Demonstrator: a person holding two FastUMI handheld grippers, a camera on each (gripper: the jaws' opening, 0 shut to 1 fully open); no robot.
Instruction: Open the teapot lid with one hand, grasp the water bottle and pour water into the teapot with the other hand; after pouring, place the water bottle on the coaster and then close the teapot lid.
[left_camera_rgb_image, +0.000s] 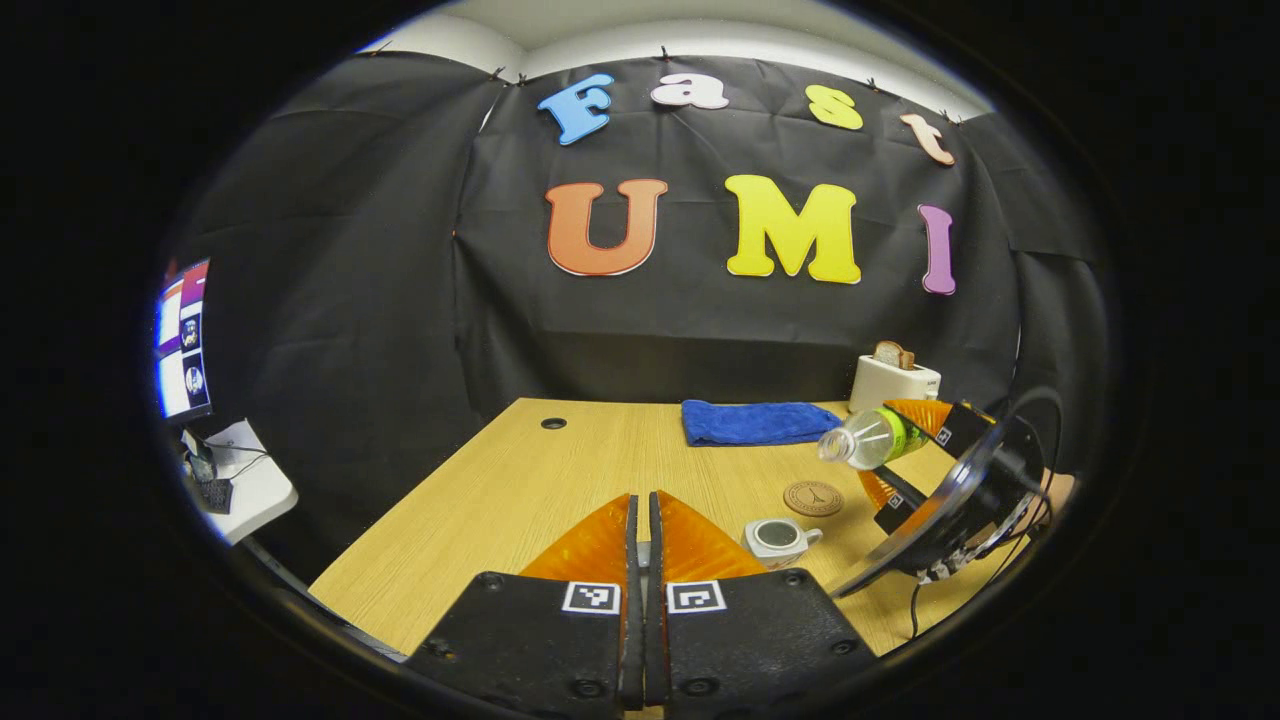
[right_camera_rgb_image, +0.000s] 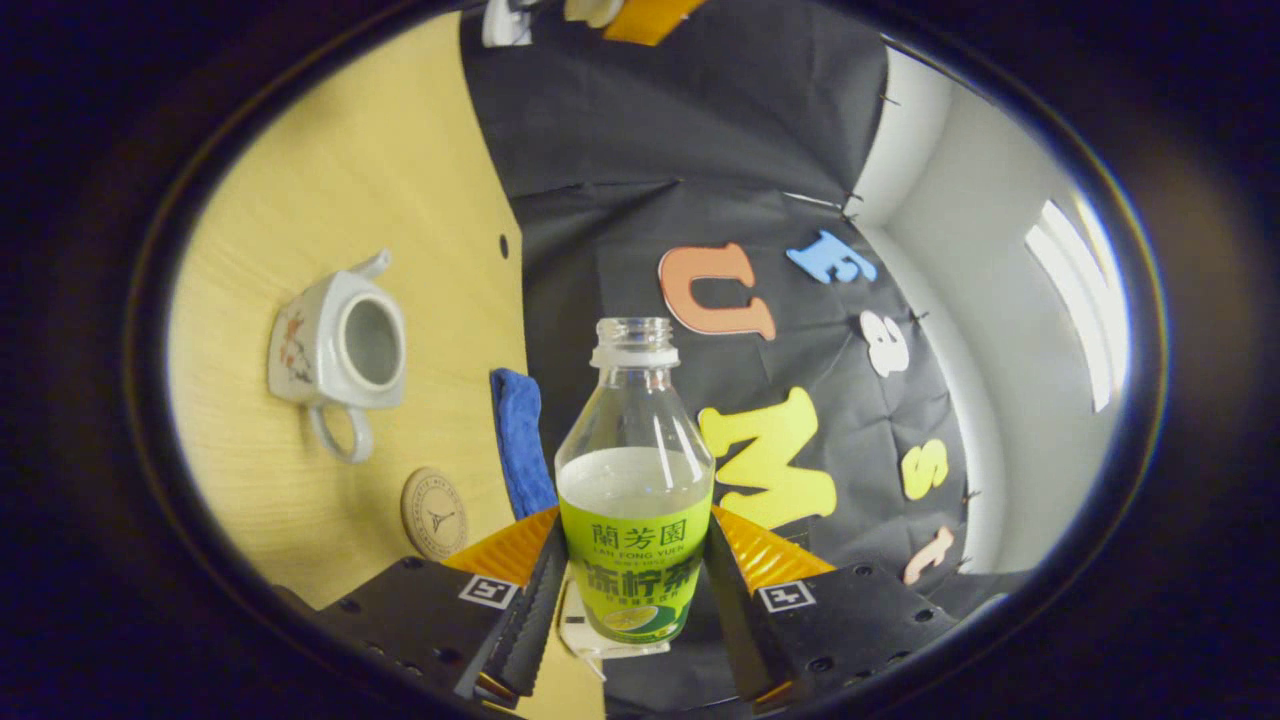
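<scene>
The water bottle (right_camera_rgb_image: 636, 480) sits between the two fingers of the right claw (right_camera_rgb_image: 634, 590), and both fingers press on its green label. The bottle has no cap. It has some water in it. In the left gripper view the same bottle (left_camera_rgb_image: 868, 437) is tipped on its side in the air, with its open mouth pointing away from the right claw (left_camera_rgb_image: 905, 455) that holds it.

The teapot (right_camera_rgb_image: 338, 352) is on the table (right_camera_rgb_image: 330, 180), ahead of the right claw and off to its left side. Its top is open and you can see inside. It has no lid on it. In the left gripper view the teapot (left_camera_rgb_image: 780, 540) stands just past the left claw's fingertips, a little to their right, and the bottle's mouth is higher up and farther off than the pot.

The round coaster (right_camera_rgb_image: 434, 512) lies flat on the table close to the right claw's left finger. In the left gripper view the coaster (left_camera_rgb_image: 813, 498) is just behind the teapot.

The left claw (left_camera_rgb_image: 643, 520) is closed up tight, finger against finger. I cannot tell if something thin is pinched there.

A blue cloth (left_camera_rgb_image: 757, 421) lies farther back on the table (left_camera_rgb_image: 520, 480). A white toaster (left_camera_rgb_image: 893, 378) with bread in it stands beside the cloth.
</scene>
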